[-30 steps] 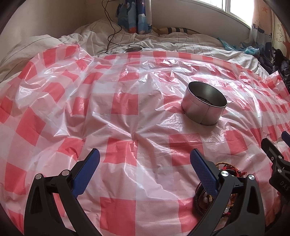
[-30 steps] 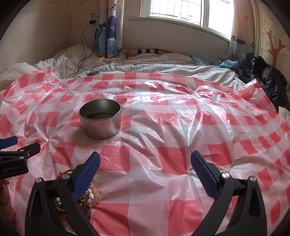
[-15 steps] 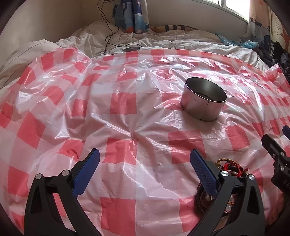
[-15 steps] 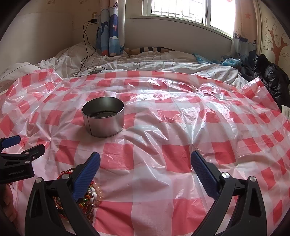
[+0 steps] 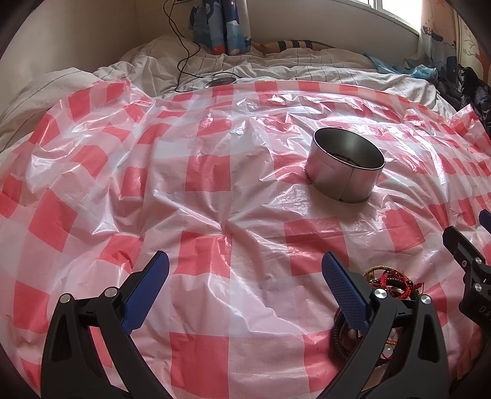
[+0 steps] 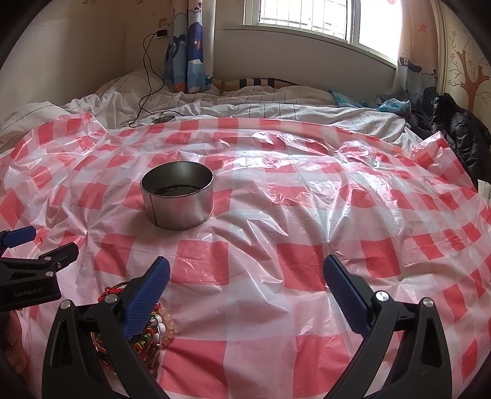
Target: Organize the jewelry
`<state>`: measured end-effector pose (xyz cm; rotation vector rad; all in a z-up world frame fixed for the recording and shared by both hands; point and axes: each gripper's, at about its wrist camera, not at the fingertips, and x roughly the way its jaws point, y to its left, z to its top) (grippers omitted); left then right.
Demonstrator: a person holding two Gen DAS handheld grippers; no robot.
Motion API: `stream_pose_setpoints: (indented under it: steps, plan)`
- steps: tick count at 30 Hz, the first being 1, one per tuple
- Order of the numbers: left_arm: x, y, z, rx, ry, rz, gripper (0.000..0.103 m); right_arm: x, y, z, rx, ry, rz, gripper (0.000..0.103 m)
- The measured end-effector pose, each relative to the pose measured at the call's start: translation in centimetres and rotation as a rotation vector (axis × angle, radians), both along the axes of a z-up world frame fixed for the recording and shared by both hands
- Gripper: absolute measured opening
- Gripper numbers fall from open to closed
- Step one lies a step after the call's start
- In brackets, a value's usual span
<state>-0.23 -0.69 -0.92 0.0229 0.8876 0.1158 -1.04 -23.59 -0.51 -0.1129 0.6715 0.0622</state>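
Observation:
A round metal tin [image 5: 346, 167] [image 6: 177, 199] stands open-topped on the red-and-white checked plastic sheet [image 5: 208, 196], with something dark at its bottom. A heap of bead bracelets and red cords [image 5: 392, 282] [image 6: 153, 328] lies on the sheet near me, partly hidden behind a finger in each view. My left gripper [image 5: 245, 273] is open and holds nothing; the heap lies just right of its right finger. My right gripper [image 6: 247, 273] is open too, and the heap sits under its left finger. Each gripper shows at the edge of the other's view.
The sheet covers a bed with rumpled white bedding [image 6: 276, 107] behind it. A black cable runs to a small round device [image 5: 221, 81] at the sheet's far edge. Dark clothing [image 6: 460, 135] lies at the right, a curtain [image 6: 187, 46] and window [image 6: 307, 15] beyond.
Both views have tilted up and drawn back slightly, so the tin sits a little farther off. The jewelry heap and both open grippers keep their places.

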Motion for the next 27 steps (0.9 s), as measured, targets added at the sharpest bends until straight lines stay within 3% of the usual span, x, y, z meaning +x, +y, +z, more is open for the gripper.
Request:
stream_pose_setpoints:
  steps: [27]
  plan:
    - [0.2,0.1,0.5,-0.009,-0.012,-0.002,0.096,-0.1,1.3,-0.7,-0.046,0.011,0.047,0.096]
